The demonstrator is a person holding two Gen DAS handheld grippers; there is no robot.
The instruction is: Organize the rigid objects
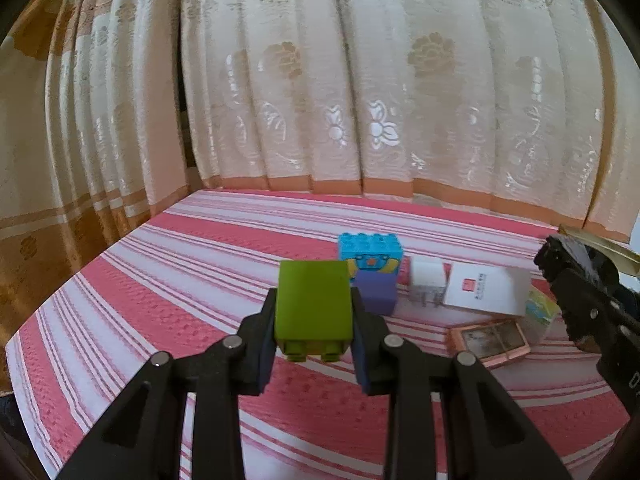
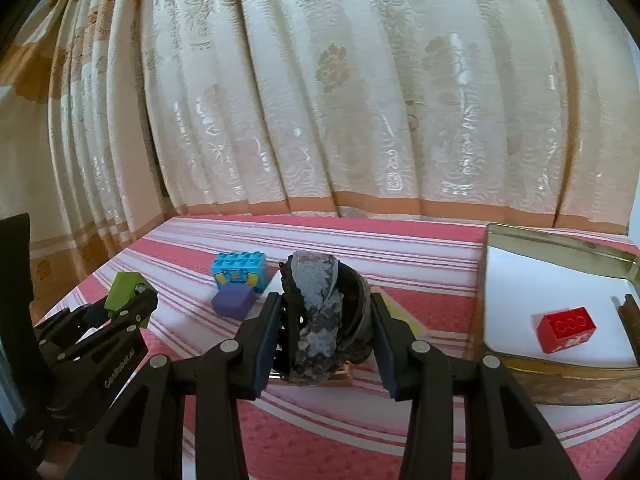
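My left gripper (image 1: 314,320) is shut on a green toy brick (image 1: 314,304) and holds it above the striped cloth; it also shows at the left of the right wrist view (image 2: 128,300). My right gripper (image 2: 326,328) is shut on a dark grey shell-like lump (image 2: 320,316), held above the cloth. A blue brick (image 1: 370,252) stands behind a purple block (image 1: 376,290). A red brick (image 2: 566,328) lies in an open tin box (image 2: 560,260) at the right.
A white cube (image 1: 427,280), a white card (image 1: 486,286) and a copper-framed flat case (image 1: 490,338) lie right of the blocks. The red-and-white striped cloth (image 1: 200,260) ends at a cream curtain (image 1: 320,80) behind. The right gripper's body (image 1: 588,292) shows at the right edge.
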